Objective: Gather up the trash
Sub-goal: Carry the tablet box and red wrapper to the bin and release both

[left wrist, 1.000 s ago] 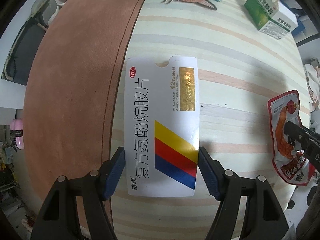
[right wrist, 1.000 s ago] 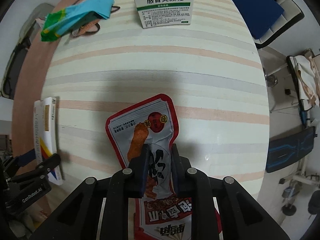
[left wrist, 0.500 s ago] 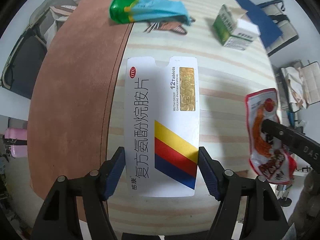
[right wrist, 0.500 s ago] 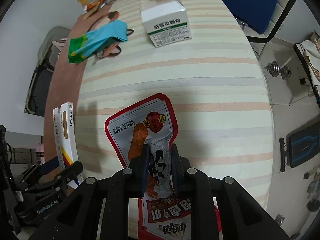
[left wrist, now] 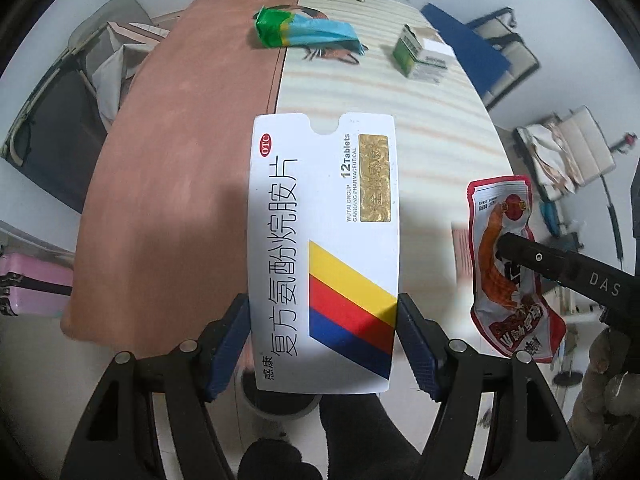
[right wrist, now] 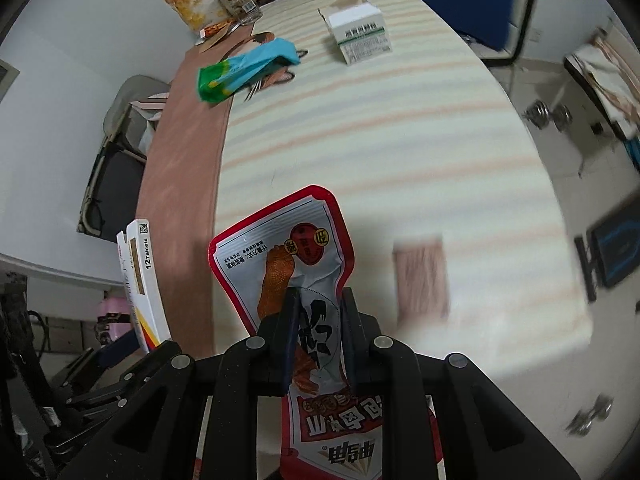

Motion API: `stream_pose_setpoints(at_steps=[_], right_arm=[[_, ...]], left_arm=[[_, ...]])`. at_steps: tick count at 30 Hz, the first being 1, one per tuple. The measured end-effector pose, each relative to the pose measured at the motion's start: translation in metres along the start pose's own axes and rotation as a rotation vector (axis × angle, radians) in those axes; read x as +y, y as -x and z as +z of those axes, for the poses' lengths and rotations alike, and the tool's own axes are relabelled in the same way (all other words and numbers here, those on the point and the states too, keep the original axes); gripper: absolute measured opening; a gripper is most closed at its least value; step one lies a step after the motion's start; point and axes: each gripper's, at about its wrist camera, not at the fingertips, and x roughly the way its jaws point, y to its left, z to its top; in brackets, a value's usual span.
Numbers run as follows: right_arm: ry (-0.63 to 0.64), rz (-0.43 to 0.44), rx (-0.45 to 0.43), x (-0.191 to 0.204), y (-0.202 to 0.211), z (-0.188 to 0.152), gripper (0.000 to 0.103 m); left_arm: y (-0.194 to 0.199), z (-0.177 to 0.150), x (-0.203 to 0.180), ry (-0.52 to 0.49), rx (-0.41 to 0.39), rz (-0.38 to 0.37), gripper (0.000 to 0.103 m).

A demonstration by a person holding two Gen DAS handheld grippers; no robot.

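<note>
My left gripper (left wrist: 323,320) is shut on a flat white tablet box (left wrist: 324,216) with yellow, red and blue stripes, held up off the table. The box also shows edge-on in the right wrist view (right wrist: 140,280). My right gripper (right wrist: 318,304) is shut on a red-edged silver snack wrapper (right wrist: 288,248), also lifted; it shows in the left wrist view (left wrist: 500,248) to the right of the box. Both are held near the table's front edge.
On the striped tablecloth (right wrist: 380,140) lie a green-and-blue snack bag (left wrist: 304,32) and an open green-and-white medicine box (left wrist: 420,56) at the far end. A brown strip (left wrist: 168,160) runs along the left. A round bin (left wrist: 280,404) shows on the floor below. Chairs stand around.
Both grippers have risen and pulled back from the table with their items; the table looks smaller and farther, and the floor and bin now show below.
</note>
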Motion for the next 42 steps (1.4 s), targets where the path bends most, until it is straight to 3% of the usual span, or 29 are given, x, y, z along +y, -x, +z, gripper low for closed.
stream_pose_setpoints(at_steps=[5,11,17,24,26,27,28,29,30,31,33,34,36,39,42], right_arm=[[-0.124,-0.003,0.0,0.002,0.007,-0.099,0.02],[-0.25,-0.025,0.112,-0.01,-0.036,-0.215,0.02],[-0.327,-0.064,0.24,-0.043,-0.133,-0.29,0.02],[-0.422,-0.059,0.312,-0.097,-0.282,-0.343,0.02],[-0.456,-0.044,0.33,-0.115,-0.327,-0.354,0.021],[-0.457,-0.039,0.342,-0.121,-0.346,-0.357,0.021],[-0.458,-0.026,0.35,-0.127,-0.366,-0.361,0.027],[-0.453,-0.017,0.355,-0.131,-0.376,-0.363,0.034],[-0.435,-0.02,0.36,-0.135,-0.392,-0.367,0.051],[-0.419,-0.029,0.358,-0.134,-0.398,-0.367,0.06],[-0.335,-0.079,0.356,-0.129,-0.412,-0.37,0.068],[-0.283,-0.117,0.362,-0.126,-0.416,-0.373,0.083],[-0.194,-0.186,0.364,-0.119,-0.42,-0.378,0.103],[-0.077,-0.28,0.359,-0.109,-0.421,-0.386,0.103],[-0.044,-0.313,0.369,-0.104,-0.421,-0.391,0.103]], left_arm=[[0.004,-0.072,0.033,-0.016,0.059,-0.056,0.069],[-0.035,-0.148,0.075,0.022,0.22,-0.103,0.069],[-0.135,-0.195,0.102,0.068,0.362,-0.108,0.069],[-0.303,-0.233,0.117,0.107,0.502,-0.107,0.071],[-0.336,-0.239,0.121,0.098,0.49,-0.07,0.08],[-0.351,-0.243,0.123,0.096,0.478,-0.047,0.092],[-0.363,-0.246,0.125,0.094,0.475,-0.027,0.101],[-0.373,-0.248,0.127,0.093,0.477,-0.01,0.101],[-0.389,-0.25,0.13,0.098,0.47,0.021,0.101],[-0.391,-0.253,0.134,0.099,0.459,0.033,0.101],[-0.403,-0.257,0.137,0.089,0.416,0.09,0.101],[-0.406,-0.259,0.137,0.08,0.397,0.122,0.101],[-0.412,-0.263,0.132,0.064,0.392,0.165,0.101],[-0.41,-0.276,0.134,0.063,0.4,0.184,0.101],[-0.4,-0.284,0.132,0.054,0.399,0.205,0.101]])
